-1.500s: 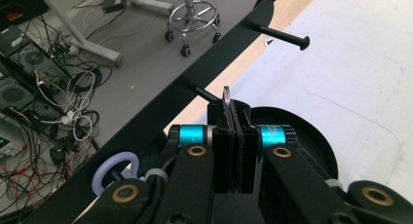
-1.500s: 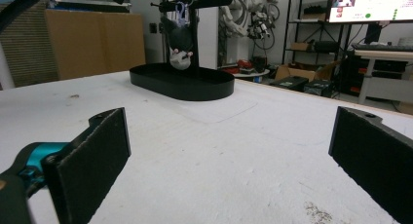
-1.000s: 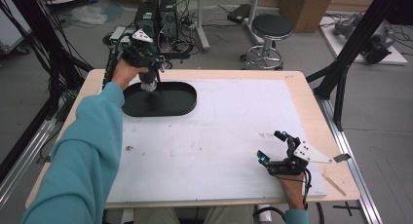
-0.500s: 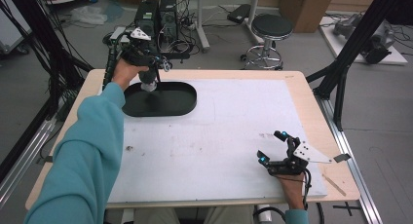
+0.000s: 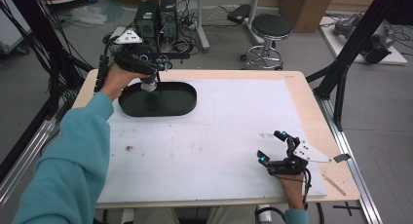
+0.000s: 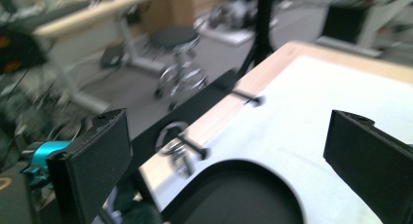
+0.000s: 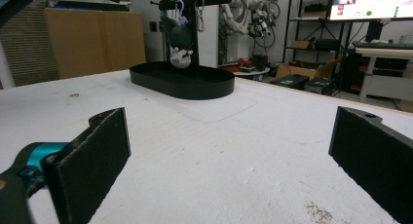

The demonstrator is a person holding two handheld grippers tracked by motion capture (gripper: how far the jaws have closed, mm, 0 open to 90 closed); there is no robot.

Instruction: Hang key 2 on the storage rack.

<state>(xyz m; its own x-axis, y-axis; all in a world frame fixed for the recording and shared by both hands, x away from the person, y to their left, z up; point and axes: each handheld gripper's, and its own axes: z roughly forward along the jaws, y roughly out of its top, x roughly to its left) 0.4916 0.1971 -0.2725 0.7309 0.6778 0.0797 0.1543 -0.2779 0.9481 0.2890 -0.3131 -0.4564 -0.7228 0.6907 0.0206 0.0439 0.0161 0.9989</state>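
A black oval tray (image 5: 180,100) lies at the table's far left, with a black stand (image 7: 196,34) rising from it. From the stand's crossbar (image 6: 195,121) hangs a grey and white plush toy (image 7: 178,46) on a clip. My left gripper (image 5: 146,58) is held over the stand's top; in the left gripper view its jaws stand wide apart, the left gripper (image 6: 231,121) open with nothing between them, and metal hooks (image 6: 178,148) and the tray (image 6: 243,195) lie below. My right gripper (image 5: 272,147) rests open on the white mat at the front right, facing the tray (image 7: 182,83).
A white mat (image 5: 219,131) covers most of the wooden table (image 5: 302,87). A small dark smudge (image 5: 129,148) marks the mat at the left. Black frame legs (image 5: 341,73) stand at the right edge, and a stool (image 5: 269,34) and computers (image 5: 156,17) sit beyond the far edge.
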